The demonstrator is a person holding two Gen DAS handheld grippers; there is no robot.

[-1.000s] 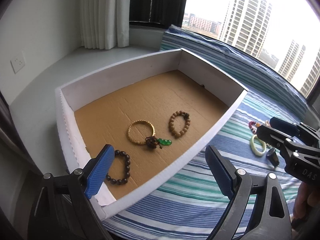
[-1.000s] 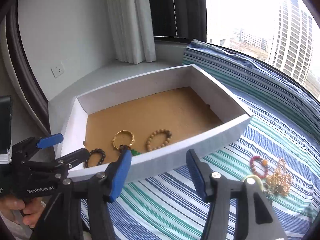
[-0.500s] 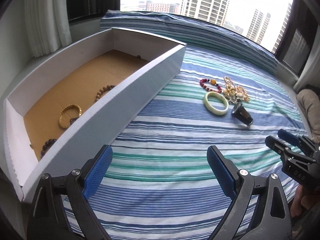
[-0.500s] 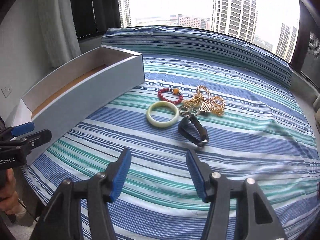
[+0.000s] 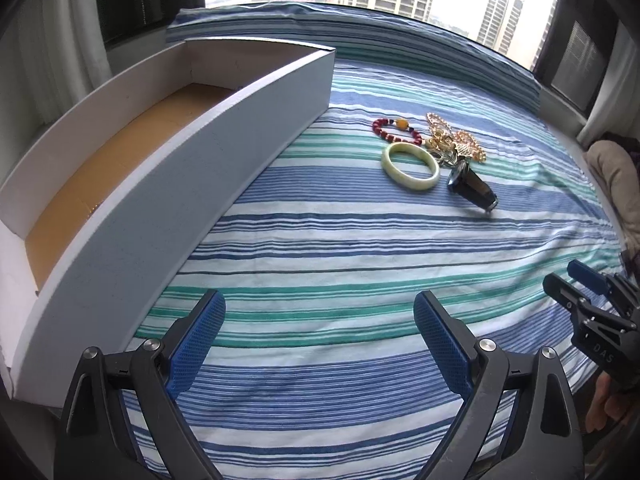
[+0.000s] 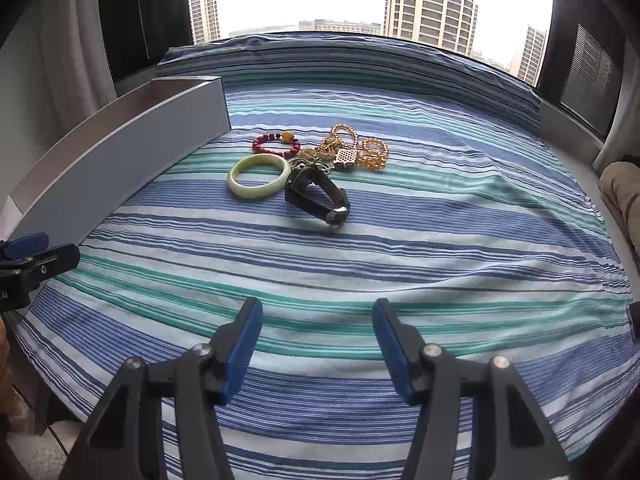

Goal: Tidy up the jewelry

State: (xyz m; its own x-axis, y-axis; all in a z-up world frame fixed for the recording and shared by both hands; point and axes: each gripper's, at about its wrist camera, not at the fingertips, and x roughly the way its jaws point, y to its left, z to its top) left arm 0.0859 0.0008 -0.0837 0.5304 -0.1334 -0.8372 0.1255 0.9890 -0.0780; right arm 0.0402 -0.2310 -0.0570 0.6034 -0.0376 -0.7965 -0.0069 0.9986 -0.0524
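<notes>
A pile of jewelry lies on the striped bedcover: a pale green bangle (image 5: 411, 166) (image 6: 259, 176), a red bead bracelet (image 5: 396, 130) (image 6: 276, 145), gold chains (image 5: 454, 140) (image 6: 352, 151) and a black strap piece (image 5: 472, 190) (image 6: 318, 196). A white box with a cardboard floor (image 5: 224, 136) (image 6: 120, 160) stands to the left of the pile. My left gripper (image 5: 319, 344) is open and empty, well short of the pile. My right gripper (image 6: 317, 344) is open and empty, facing the pile from the near side.
The bedcover (image 5: 340, 248) spreads between the grippers and the pile. A window with towers lies behind. A beige cushion (image 6: 624, 196) sits at the right edge. Each gripper shows at the edge of the other's view.
Both grippers have swung right, away from the box interior with its bracelets, and now face the loose pile on the bedcover. Both stay open.
</notes>
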